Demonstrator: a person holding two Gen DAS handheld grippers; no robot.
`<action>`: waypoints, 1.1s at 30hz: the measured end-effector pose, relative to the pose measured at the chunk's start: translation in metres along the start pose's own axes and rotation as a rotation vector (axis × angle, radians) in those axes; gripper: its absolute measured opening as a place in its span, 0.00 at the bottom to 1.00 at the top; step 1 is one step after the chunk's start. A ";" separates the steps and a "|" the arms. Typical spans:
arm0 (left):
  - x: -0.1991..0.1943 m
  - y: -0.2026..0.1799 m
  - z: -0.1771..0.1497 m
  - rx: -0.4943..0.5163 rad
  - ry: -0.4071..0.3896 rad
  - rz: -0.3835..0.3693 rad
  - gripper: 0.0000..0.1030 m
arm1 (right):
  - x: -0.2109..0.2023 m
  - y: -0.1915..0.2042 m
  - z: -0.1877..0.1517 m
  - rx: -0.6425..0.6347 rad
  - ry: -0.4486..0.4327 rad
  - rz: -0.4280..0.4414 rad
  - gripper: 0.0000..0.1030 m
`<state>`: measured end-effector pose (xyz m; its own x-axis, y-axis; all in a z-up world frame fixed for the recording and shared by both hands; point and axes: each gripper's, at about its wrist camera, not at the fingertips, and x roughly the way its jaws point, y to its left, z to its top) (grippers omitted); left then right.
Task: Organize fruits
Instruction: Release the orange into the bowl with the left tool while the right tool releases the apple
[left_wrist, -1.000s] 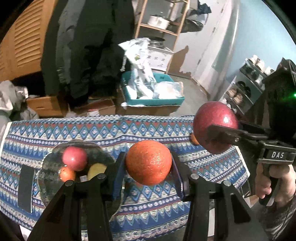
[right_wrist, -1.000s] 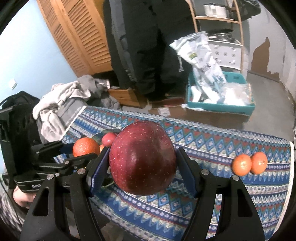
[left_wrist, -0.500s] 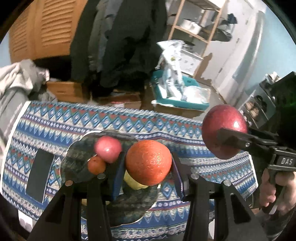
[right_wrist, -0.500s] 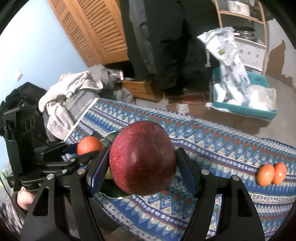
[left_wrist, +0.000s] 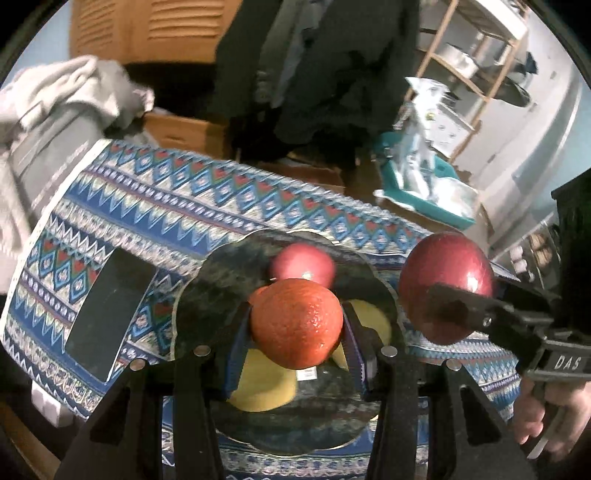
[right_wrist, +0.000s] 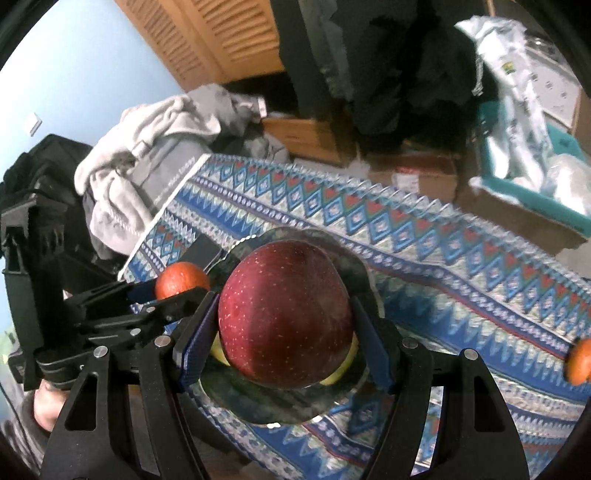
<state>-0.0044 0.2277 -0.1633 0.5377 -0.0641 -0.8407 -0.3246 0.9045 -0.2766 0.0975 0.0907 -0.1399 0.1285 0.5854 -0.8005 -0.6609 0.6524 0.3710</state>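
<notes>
My left gripper (left_wrist: 295, 328) is shut on an orange (left_wrist: 295, 323) and hangs over a dark scalloped plate (left_wrist: 207, 295) on the patterned tablecloth. On that plate lie a small red apple (left_wrist: 303, 263), a small orange mostly hidden behind the held one, and yellow fruit (left_wrist: 264, 384). My right gripper (right_wrist: 284, 325) is shut on a large dark red apple (right_wrist: 284, 317), above the same plate (right_wrist: 354, 269). In the left wrist view this big apple (left_wrist: 447, 284) hangs at the plate's right edge. The held orange (right_wrist: 181, 278) shows at the left of the right wrist view.
A flat black object (left_wrist: 107, 314) lies on the cloth left of the plate. A loose orange (right_wrist: 580, 360) sits at the table's far right. Grey clothes (right_wrist: 155, 147) are heaped beyond the left end. A teal bin (left_wrist: 424, 188) and boxes stand on the floor behind.
Both grippers have moved left and down with their fruits, from beside the plate to over it. The plate now lies under both of them.
</notes>
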 end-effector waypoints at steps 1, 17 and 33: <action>0.002 0.005 -0.001 -0.011 0.005 0.005 0.46 | 0.009 0.002 0.001 -0.002 0.014 0.001 0.70; 0.039 0.052 -0.011 -0.136 0.114 0.042 0.46 | 0.079 0.012 0.003 0.043 0.154 0.048 0.70; 0.047 0.047 -0.017 -0.117 0.147 0.079 0.57 | 0.075 0.008 0.003 0.058 0.145 0.054 0.70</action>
<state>-0.0081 0.2604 -0.2237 0.3899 -0.0635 -0.9187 -0.4538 0.8548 -0.2517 0.1040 0.1412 -0.1957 -0.0175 0.5475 -0.8366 -0.6200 0.6505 0.4386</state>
